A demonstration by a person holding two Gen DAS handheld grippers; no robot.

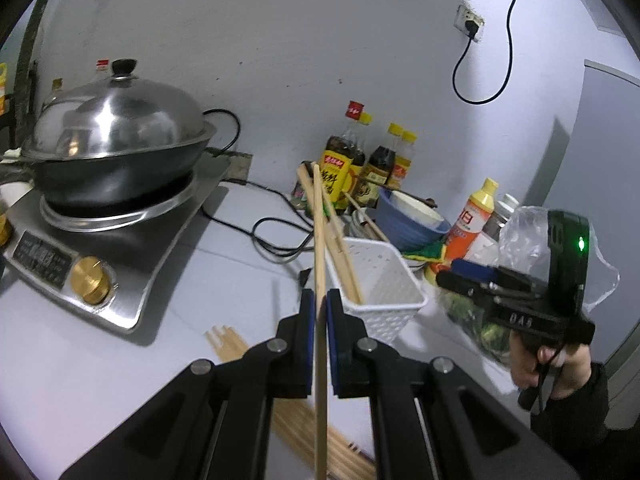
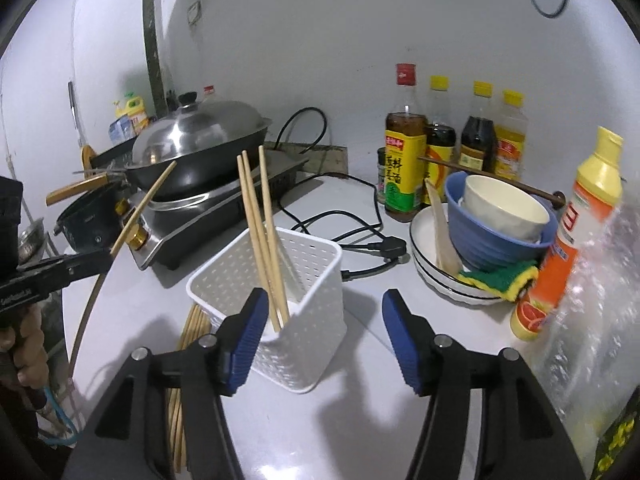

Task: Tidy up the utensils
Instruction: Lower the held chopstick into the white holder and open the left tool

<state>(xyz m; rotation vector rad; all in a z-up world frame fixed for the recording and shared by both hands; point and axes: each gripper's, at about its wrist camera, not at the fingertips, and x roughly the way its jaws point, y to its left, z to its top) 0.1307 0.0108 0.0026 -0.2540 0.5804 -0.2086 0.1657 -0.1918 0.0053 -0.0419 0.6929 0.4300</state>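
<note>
A white perforated plastic basket (image 2: 280, 300) stands mid-counter with three wooden chopsticks (image 2: 262, 240) leaning in it. More loose chopsticks (image 2: 188, 336) lie on the counter (image 2: 320, 420) just left of it. The lidded wok (image 2: 200, 140) sits on the cooker at the back left; sauce bottles (image 2: 404, 152) line the back wall, stacked bowls (image 2: 496, 220) before them.

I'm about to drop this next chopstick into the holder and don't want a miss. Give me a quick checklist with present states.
1. Left hand-held gripper shut on the chopstick: ok.
2. White holder upright on the counter: ok.
3. Room in the holder beside the three chopsticks already inside: ok.
4. Right hand-held gripper open and empty: ok.
5. Held chopstick's tip over the holder opening: cannot tell.
6. Loose chopsticks left on the counter: not ok.
</note>
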